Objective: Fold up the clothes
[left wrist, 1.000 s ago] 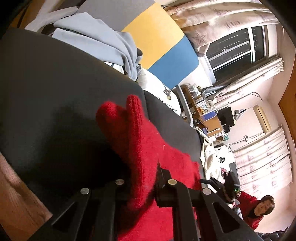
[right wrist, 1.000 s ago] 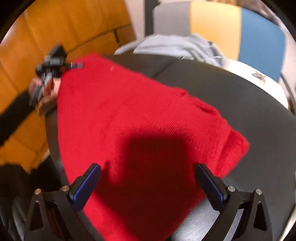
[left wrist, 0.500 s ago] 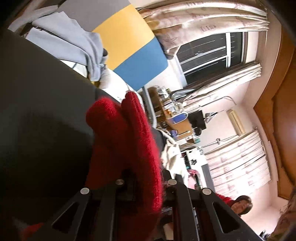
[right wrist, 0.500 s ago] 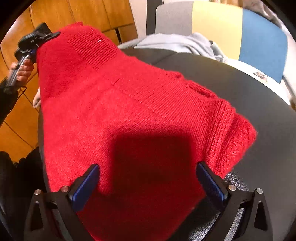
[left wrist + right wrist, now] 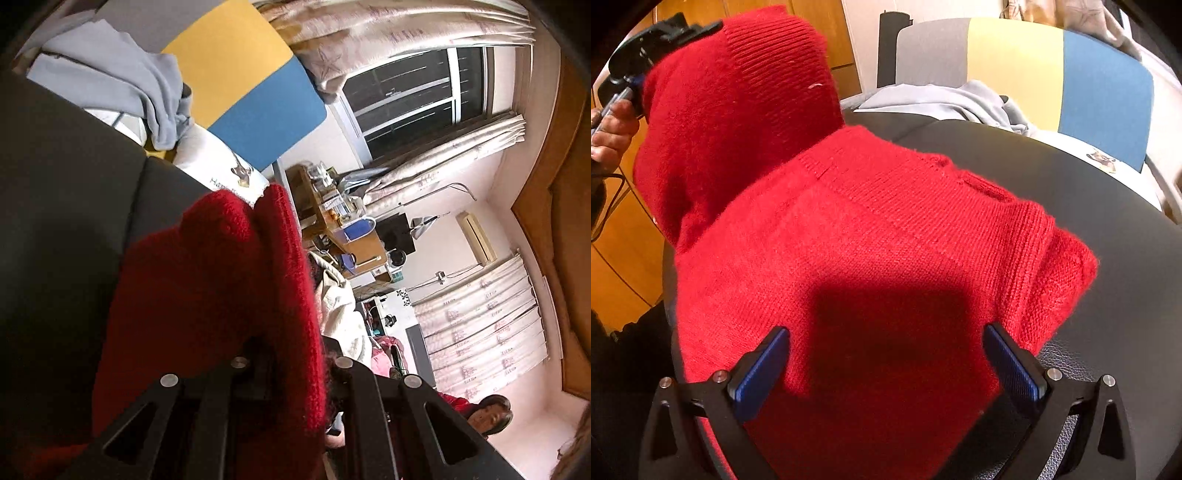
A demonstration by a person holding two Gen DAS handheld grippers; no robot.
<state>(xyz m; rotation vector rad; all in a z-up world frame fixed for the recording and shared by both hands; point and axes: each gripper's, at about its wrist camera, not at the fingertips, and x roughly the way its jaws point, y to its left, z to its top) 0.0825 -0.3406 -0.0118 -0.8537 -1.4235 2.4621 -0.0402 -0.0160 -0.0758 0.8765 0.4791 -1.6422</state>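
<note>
A red knitted sweater [image 5: 886, 229] lies on a black round table [image 5: 1089, 192]. My left gripper [image 5: 295, 354] is shut on the sweater's ribbed edge [image 5: 229, 280] and holds it lifted above the table. In the right wrist view that gripper [image 5: 661, 33] shows at the upper left with the raised red fold [image 5: 738, 92] hanging from it. My right gripper [image 5: 886, 354] is open, its blue pads [image 5: 761, 365] spread over the flat part of the sweater near the table's front edge, holding nothing.
A grey garment [image 5: 956, 103] lies at the table's far side, before a chair back [image 5: 1015, 62] in grey, yellow and blue. Wooden panels [image 5: 624, 243] stand at the left. A window [image 5: 417, 99], curtains, a cluttered desk [image 5: 343, 229] and a person [image 5: 487, 413] show beyond.
My left gripper has lifted the sweater's edge higher and carried it over toward the middle, so a tall fold now stands up. My right gripper has stayed open over the sweater.
</note>
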